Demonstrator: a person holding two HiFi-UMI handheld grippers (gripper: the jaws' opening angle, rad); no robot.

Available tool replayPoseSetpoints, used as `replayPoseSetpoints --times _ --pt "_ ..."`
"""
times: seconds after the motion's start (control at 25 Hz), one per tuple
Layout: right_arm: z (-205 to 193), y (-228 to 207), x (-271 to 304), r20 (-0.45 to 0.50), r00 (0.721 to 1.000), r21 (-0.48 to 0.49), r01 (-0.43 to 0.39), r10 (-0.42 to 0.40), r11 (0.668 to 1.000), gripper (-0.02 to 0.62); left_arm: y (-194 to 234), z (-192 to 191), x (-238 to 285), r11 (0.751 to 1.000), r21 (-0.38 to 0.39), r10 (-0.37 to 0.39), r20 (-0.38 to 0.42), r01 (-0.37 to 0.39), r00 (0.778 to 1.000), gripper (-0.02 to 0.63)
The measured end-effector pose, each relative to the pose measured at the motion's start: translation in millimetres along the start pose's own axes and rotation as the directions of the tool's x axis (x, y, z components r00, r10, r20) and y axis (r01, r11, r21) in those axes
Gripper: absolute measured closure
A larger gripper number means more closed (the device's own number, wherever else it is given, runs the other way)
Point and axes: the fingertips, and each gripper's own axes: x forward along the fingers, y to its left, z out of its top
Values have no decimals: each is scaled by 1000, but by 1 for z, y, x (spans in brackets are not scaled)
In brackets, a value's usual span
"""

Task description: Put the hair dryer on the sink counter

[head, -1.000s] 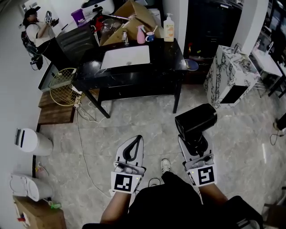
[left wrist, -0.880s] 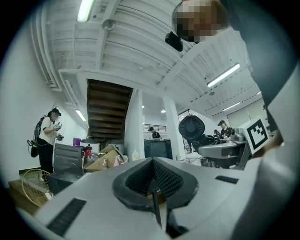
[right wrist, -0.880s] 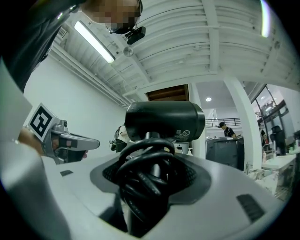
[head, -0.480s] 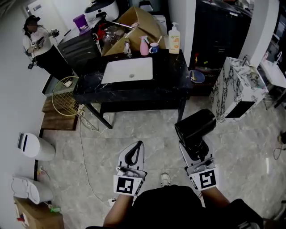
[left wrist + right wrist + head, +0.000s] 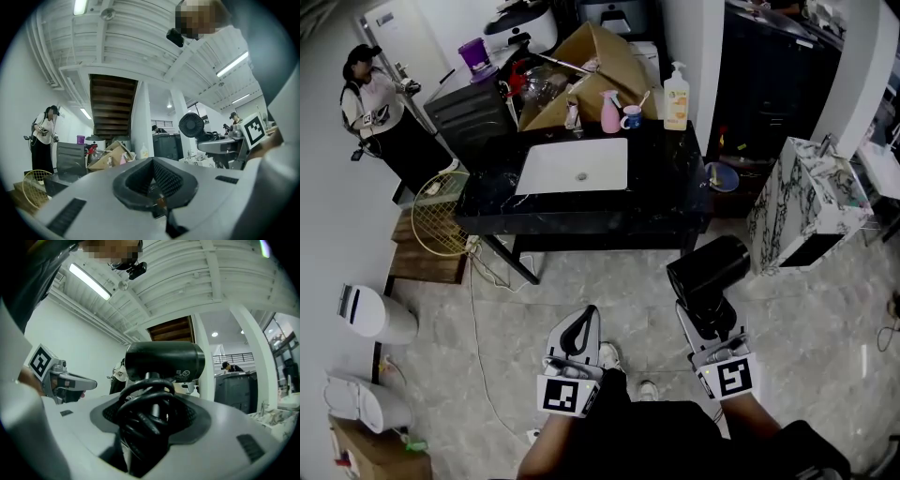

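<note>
Closer now: the counter [image 5: 667, 187] sits lower and larger in the head view than a second ago.
I carry the left gripper [image 5: 577, 328] low and idle, jaws pressed together on nothing, so it stays clear of the load. Ahead, the sink [image 5: 574, 167] takes the middle of the counter, with bare top on either side. The right gripper [image 5: 709, 314] pinches the dryer [image 5: 709, 266] by its handle, cord bunched in the grip, likely so nothing trails. The dryer is in the air, well short of the counter.
</note>
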Motion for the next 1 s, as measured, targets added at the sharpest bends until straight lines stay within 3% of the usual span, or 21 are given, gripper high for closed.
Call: replayPoseSetpoints --times 0.4,1.0 --pt "-25 -17 90 -45 999 13 25 -24 1000 339 52 -21 68 999 -21 -44 -32 43 999 609" --pt "-49 -33 226 -77 990 37 118 -115 992 337 166 -25 163 995 -19 -99 -2 98 995 609"
